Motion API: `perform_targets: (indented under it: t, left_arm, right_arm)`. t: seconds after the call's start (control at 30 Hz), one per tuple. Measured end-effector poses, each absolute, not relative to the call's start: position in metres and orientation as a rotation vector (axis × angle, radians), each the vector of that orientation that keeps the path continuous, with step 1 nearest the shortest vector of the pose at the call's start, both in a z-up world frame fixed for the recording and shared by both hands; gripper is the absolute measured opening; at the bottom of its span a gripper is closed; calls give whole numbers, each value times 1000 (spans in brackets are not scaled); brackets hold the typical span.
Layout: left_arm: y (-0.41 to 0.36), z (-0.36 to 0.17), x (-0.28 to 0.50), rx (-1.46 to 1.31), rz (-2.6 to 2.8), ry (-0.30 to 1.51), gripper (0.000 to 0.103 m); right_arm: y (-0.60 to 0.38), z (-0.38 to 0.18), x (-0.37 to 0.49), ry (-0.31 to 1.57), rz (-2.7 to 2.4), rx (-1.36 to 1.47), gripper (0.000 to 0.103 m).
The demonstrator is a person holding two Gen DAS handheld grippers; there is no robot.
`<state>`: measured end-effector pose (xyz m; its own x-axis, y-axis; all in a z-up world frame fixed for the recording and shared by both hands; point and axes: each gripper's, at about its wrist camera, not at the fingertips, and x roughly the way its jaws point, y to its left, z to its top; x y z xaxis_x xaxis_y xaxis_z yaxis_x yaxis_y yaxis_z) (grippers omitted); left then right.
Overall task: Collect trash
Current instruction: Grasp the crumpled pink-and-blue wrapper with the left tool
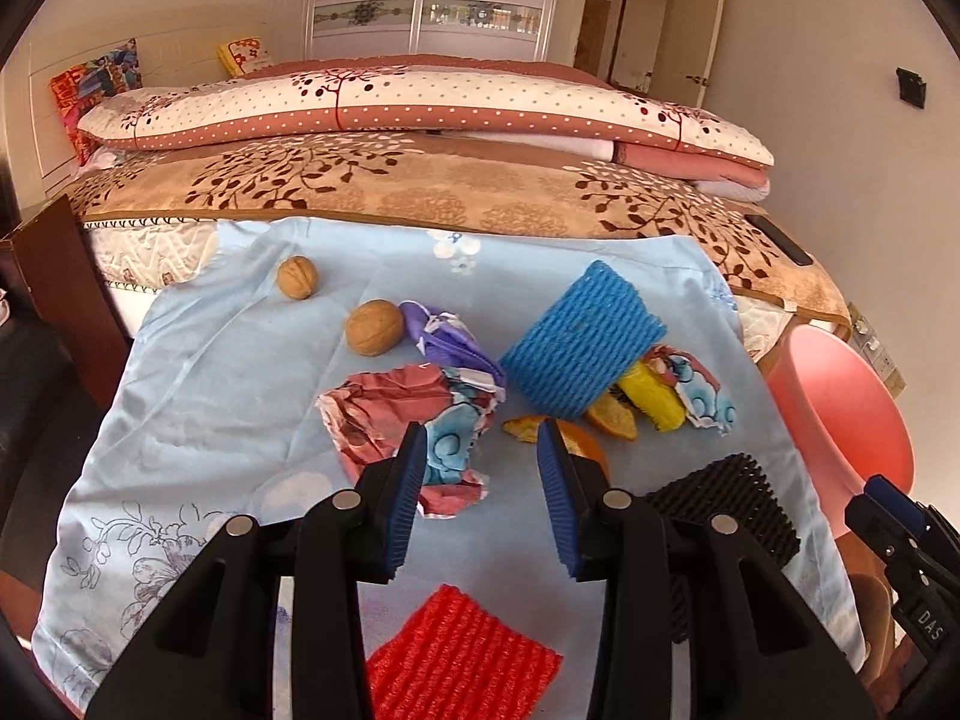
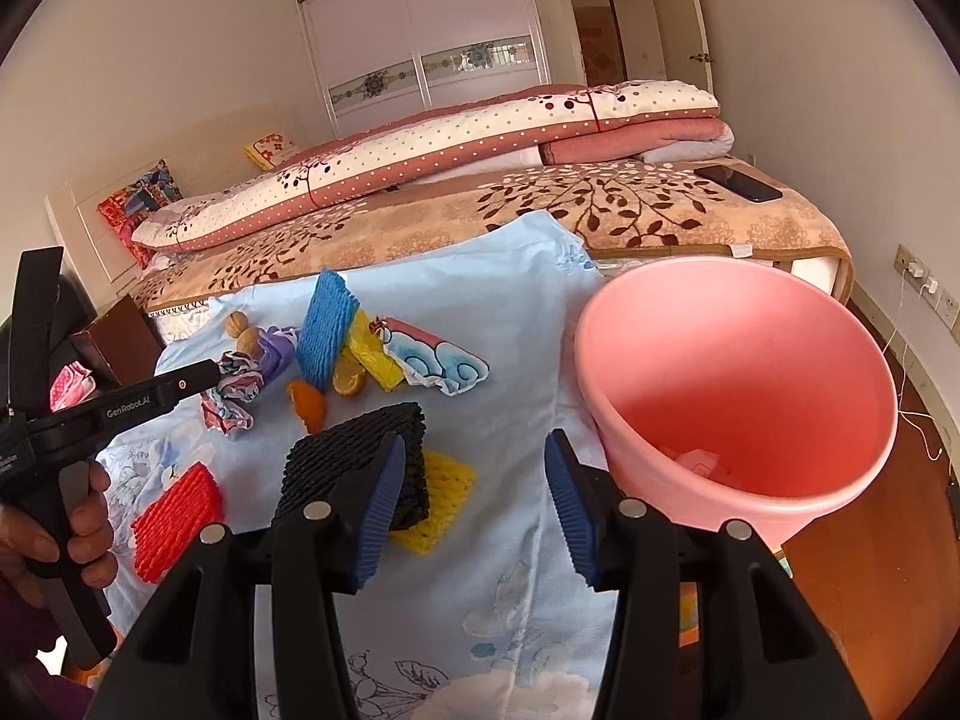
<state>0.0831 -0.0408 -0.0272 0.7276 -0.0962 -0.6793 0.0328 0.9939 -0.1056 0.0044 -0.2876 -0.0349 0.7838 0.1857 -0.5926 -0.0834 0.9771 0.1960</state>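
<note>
Trash strewn over a blue cloth (image 1: 198,372) on the surface, bed (image 1: 420,192) behind. Far left, two walnuts (image 1: 296,278), then a purple wrapper (image 1: 447,342) and crumpled pink paper (image 1: 384,414). Left hand-held gripper (image 1: 480,450) released, hovering with blue pads apart just above that paper and an orange peel (image 1: 576,444), nothing between them. Nearest the camera, red foam net (image 1: 462,666) flat on the cloth. Centre, blue foam net (image 1: 579,348) propped up over a yellow piece (image 1: 651,399) and another printed paper scrap (image 1: 699,384). Further right, black foam net (image 2: 360,456) lying on a yellow net (image 2: 444,498). Right hand-held gripper (image 2: 474,480) released too, jaws well apart and empty, left pad just over the black net. Far right, pink bin (image 2: 738,396) at the cloth's edge, a pale scrap at its bottom. Left hand (image 2: 72,534) wrapped round its gripper handle.
</note>
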Motion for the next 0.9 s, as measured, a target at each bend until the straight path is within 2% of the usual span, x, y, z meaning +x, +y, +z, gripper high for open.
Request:
perform_targets:
  t: [0.47,0.6,0.7,0.9]
  left_arm:
    - [-27,-48,106,-106,33,809,38]
    - [-18,-49,106,-129,39,816,15]
    - [-13,-48,103,-140,36,809,6]
    - [-5,-46,98,-159,15,803,4]
  right_arm:
    - [-279,-42,17,690,179,161,48]
    - [-274,-38,27,694,214,176,49]
    - [-267,-32,38,689,249,183,52]
    - [-244,-20,70,681,325,194,53]
